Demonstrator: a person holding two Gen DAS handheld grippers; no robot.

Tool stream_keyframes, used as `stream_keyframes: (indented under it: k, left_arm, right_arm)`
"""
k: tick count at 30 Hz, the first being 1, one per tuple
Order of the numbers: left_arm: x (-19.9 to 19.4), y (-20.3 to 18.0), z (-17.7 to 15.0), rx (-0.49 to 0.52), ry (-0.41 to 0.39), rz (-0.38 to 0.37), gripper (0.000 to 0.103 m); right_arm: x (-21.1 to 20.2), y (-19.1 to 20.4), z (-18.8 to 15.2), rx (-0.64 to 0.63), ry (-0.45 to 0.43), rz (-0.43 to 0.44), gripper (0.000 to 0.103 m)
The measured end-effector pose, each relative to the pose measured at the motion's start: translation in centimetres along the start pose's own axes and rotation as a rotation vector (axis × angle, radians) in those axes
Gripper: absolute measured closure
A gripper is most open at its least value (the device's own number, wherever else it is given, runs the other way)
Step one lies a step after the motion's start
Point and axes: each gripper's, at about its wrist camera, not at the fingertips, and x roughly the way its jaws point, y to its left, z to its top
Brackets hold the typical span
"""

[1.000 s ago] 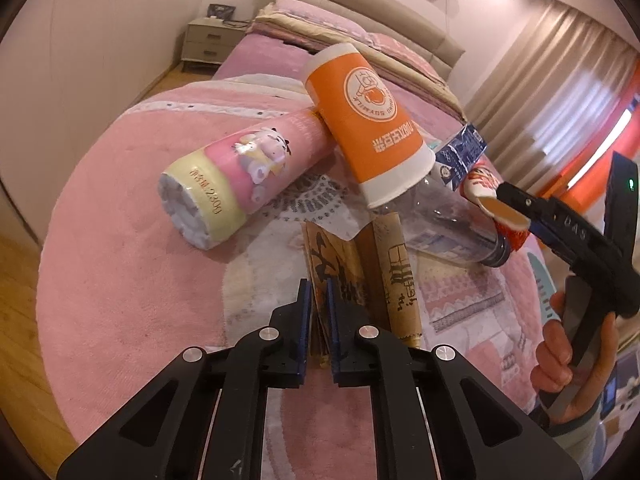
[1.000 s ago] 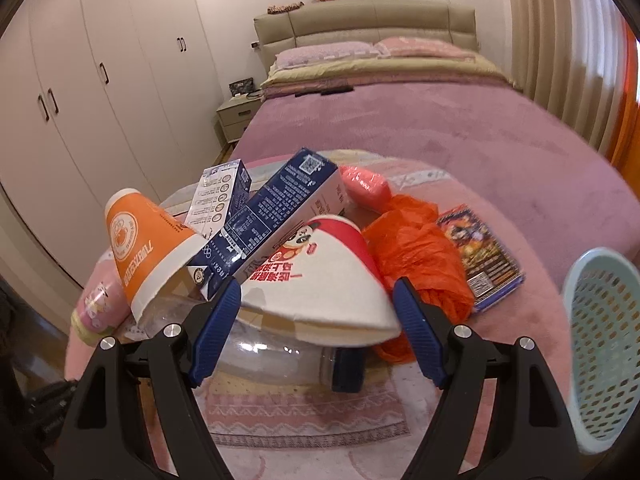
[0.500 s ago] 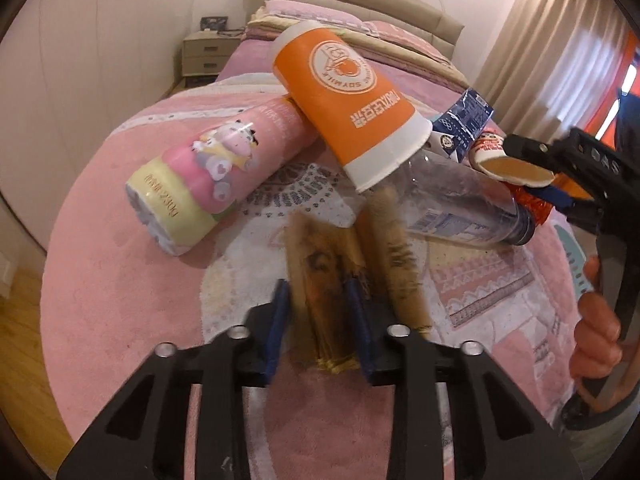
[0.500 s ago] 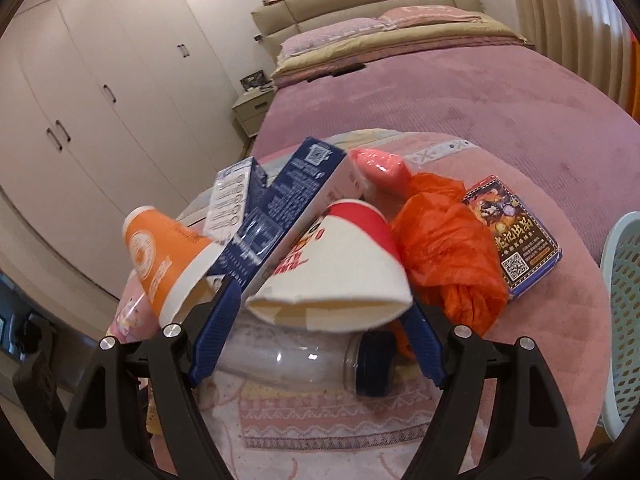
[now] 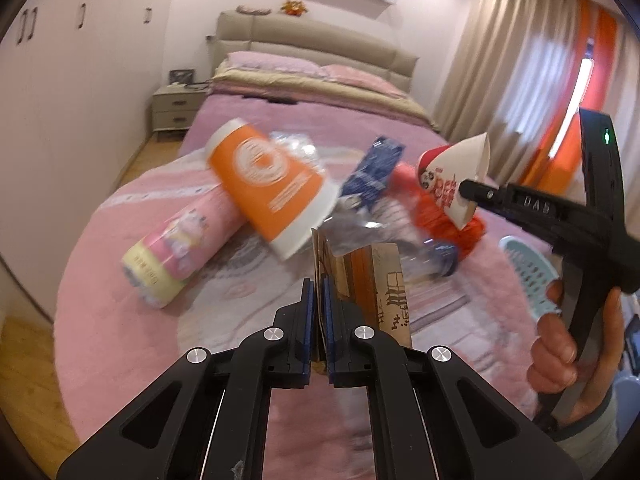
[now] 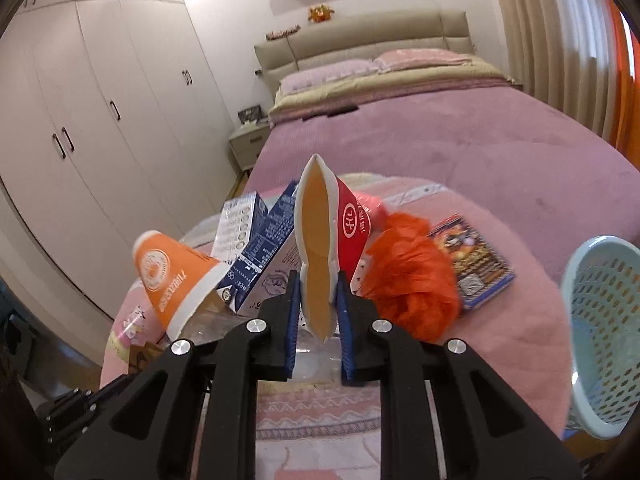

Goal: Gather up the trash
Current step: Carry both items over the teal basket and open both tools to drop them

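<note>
Left gripper (image 5: 316, 300) pinched tight on the near edge of a folded brown paper bag (image 5: 380, 284), jaws just closing, bag standing up ahead and right of the pads, bottom edge hidden behind the fingers. Right gripper (image 6: 317, 300) squeezed on a red-and-white paper cup (image 6: 320, 240), jaws just closing, cup crushed flat with the mouth toward the lens, base out of sight. Just beyond and left of that cup, blue milk cartons (image 6: 260, 252) leaning together, print too small to read. Further left, an orange paper cup (image 6: 172, 280) on its side, blurred in the left wrist view. Under the claw, a clear plastic bottle (image 5: 404, 236), mostly covered. Right of the claw, a crumpled orange plastic bag (image 6: 412, 280) and a colourful flat packet (image 6: 476, 260). Far right, a pale blue basket (image 6: 604, 320), cut off by the frame edge. Left, a pink tissue roll pack (image 5: 180, 248) lying on the round pink rug (image 5: 100, 320).
</note>
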Motion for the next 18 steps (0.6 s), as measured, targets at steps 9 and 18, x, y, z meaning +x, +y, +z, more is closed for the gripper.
stream_keyframes:
  k: [9, 18]
  left_arm:
    - [1.1, -7.4, 2.7, 0.122, -0.051, -0.159, 0.1]
    - [6.9, -20.2, 3.5, 0.266, 0.017, -0.379, 0.1]
  right_arm:
    - [-6.7, -6.5, -1.4, 0.099, -0.094, -0.123, 0.088]
    - [-11.6, -18.3, -4.1, 0.298, -0.111, -0.348, 0.088]
